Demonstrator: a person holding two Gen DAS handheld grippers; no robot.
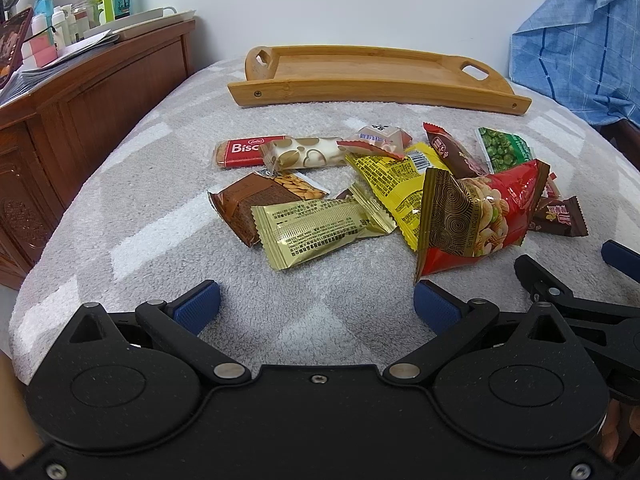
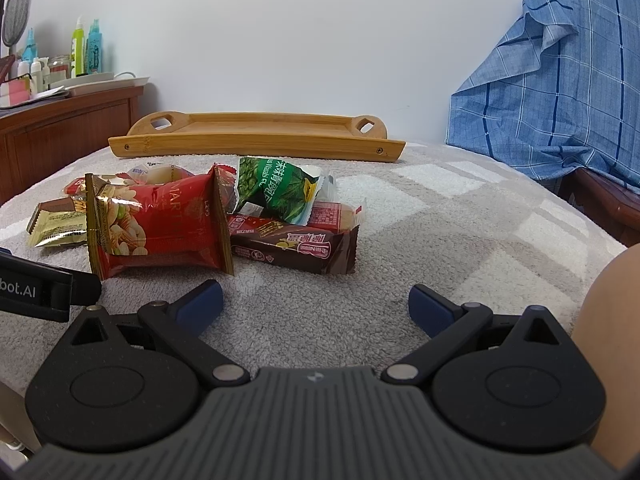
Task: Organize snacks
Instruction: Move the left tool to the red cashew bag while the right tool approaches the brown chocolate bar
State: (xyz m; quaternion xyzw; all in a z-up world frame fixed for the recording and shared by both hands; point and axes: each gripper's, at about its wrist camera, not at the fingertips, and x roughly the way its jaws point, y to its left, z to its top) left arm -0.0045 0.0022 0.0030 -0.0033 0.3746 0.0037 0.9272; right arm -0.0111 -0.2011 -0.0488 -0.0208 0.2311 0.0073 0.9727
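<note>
Several snack packets lie in a heap on a grey towel-covered surface [image 1: 160,216]. Among them are a red nut bag [image 1: 480,216] [image 2: 160,224], a gold bar [image 1: 320,228], a yellow packet [image 1: 392,184], a red biscuit pack [image 1: 244,150], a green pea packet [image 2: 276,188] and a brown wafer bar [image 2: 296,248]. An empty bamboo tray [image 1: 376,92] [image 2: 256,146] sits behind the heap. My left gripper [image 1: 316,306] hovers open just short of the heap. My right gripper [image 2: 316,302] is open too, close to the brown bar, holding nothing.
A wooden cabinet [image 1: 80,120] with bottles and papers stands at the left. Blue checked cloth [image 2: 560,92] drapes over furniture at the right. The right gripper's arm [image 1: 560,288] shows at the left view's right edge. A person's limb [image 2: 612,340] is at the right.
</note>
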